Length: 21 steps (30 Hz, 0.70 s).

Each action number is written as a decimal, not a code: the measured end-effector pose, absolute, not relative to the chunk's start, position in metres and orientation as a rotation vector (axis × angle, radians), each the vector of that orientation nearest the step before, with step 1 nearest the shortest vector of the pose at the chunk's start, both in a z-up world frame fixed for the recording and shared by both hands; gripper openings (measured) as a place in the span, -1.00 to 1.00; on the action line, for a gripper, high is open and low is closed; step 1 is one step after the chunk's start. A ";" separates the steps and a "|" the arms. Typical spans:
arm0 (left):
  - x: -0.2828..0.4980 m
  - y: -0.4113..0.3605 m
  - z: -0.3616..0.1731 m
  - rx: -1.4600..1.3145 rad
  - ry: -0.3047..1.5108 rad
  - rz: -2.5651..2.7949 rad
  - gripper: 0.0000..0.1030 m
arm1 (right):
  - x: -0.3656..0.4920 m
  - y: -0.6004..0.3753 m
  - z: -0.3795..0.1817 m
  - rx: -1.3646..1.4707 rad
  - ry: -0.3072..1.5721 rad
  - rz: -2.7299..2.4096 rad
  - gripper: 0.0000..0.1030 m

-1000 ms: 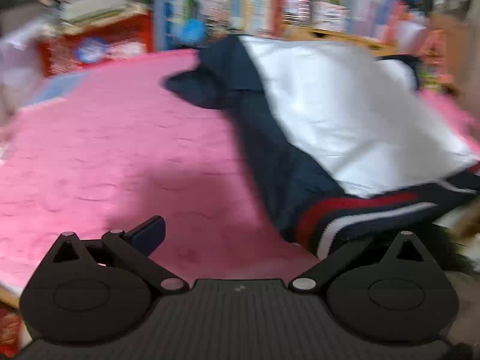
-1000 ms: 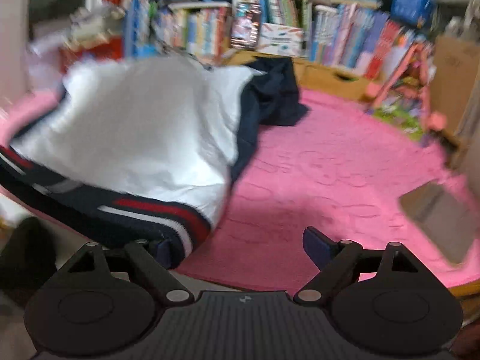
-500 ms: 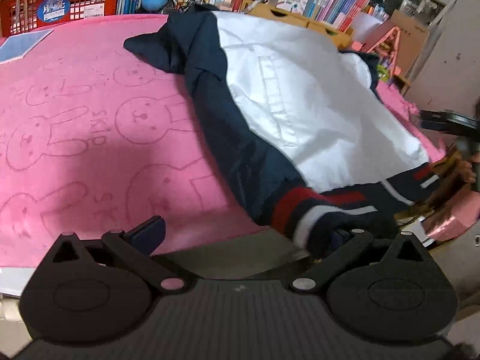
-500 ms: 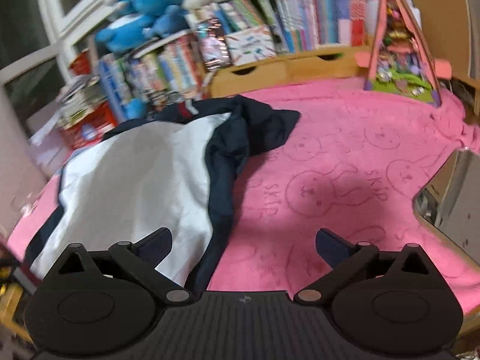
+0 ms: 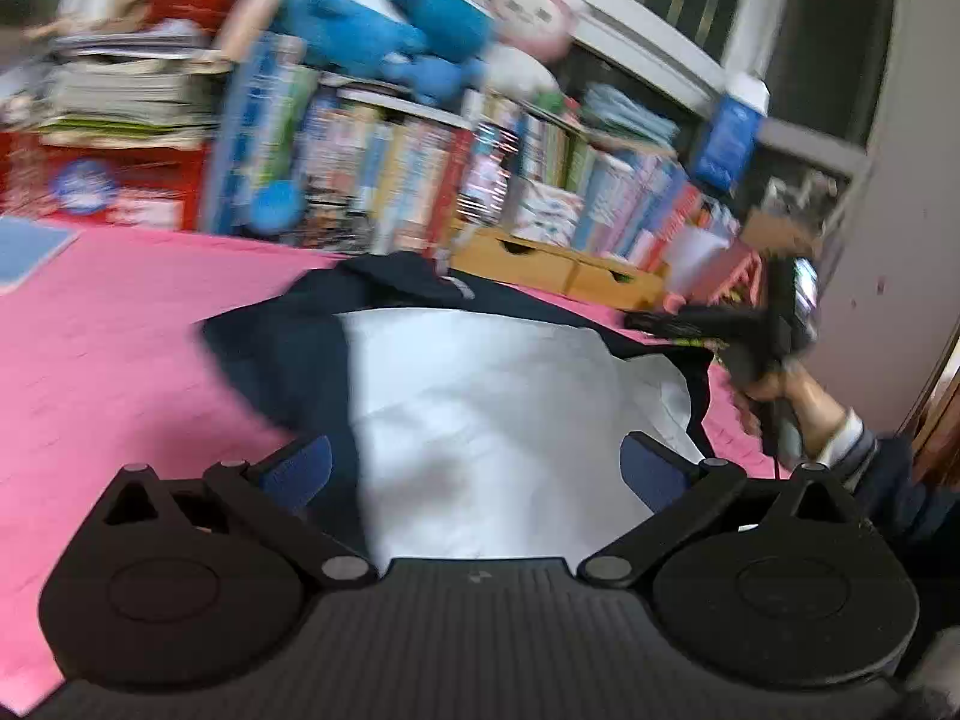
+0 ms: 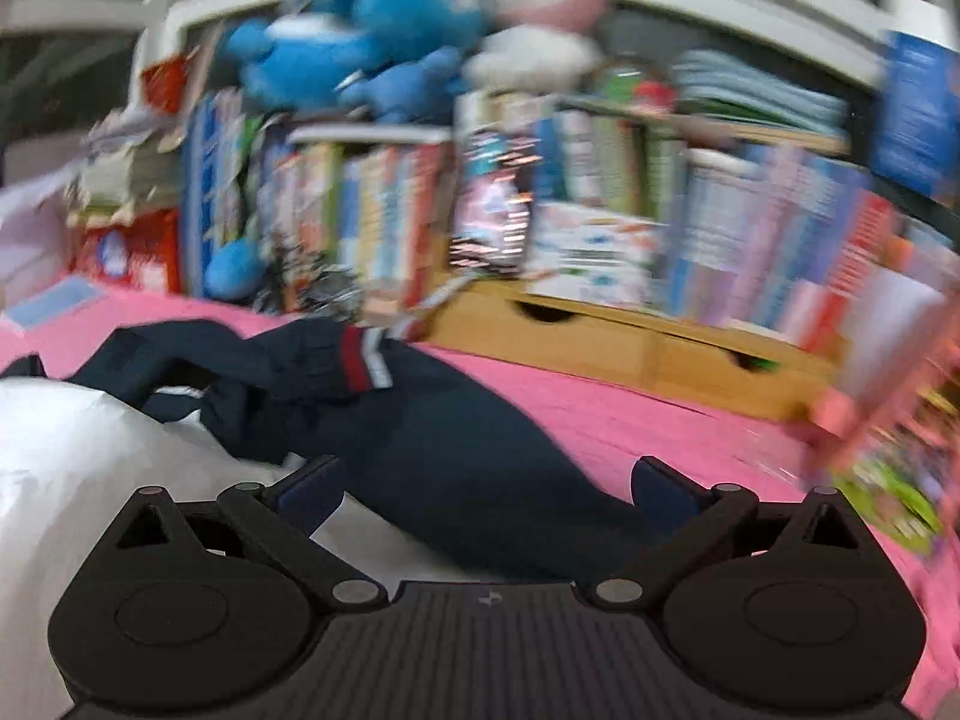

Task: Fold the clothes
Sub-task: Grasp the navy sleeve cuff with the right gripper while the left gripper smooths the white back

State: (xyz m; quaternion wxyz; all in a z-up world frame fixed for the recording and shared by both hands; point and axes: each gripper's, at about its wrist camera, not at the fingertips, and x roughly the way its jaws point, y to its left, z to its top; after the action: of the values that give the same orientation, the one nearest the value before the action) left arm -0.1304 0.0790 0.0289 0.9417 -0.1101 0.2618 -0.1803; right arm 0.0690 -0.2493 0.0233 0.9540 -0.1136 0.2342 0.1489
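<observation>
Both views low, sharing jacket

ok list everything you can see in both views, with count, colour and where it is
jacket: one, navy with white lining, spread on the blanket
blanket: one, pink, covering the surface
books: many, mixed colours, on the shelf behind
plush toys: several, blue and pink, on top of the books
wooden drawers: two, tan, below the books
red crate: one, far left
left gripper: open, over the jacket
right gripper: open, over the navy sleeve
hand: one, holding the right gripper
</observation>
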 end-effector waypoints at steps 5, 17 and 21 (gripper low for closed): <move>-0.063 0.023 -0.023 -0.195 0.623 -0.355 1.00 | 0.129 -0.190 0.002 -0.301 0.598 0.352 1.00; -0.045 0.003 -0.069 -0.069 0.657 -0.233 1.00 | 0.195 -0.132 -0.044 -0.293 0.755 0.421 0.40; -0.049 0.006 -0.068 -0.076 0.652 -0.235 1.00 | 0.197 -0.160 -0.022 -0.246 0.687 0.258 -0.82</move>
State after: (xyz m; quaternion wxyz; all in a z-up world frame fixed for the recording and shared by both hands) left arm -0.0492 0.0056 -0.0678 0.9399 -0.0370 0.3194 -0.1149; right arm 0.1967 -0.1595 -0.0224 0.9260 -0.1199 0.3349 0.1260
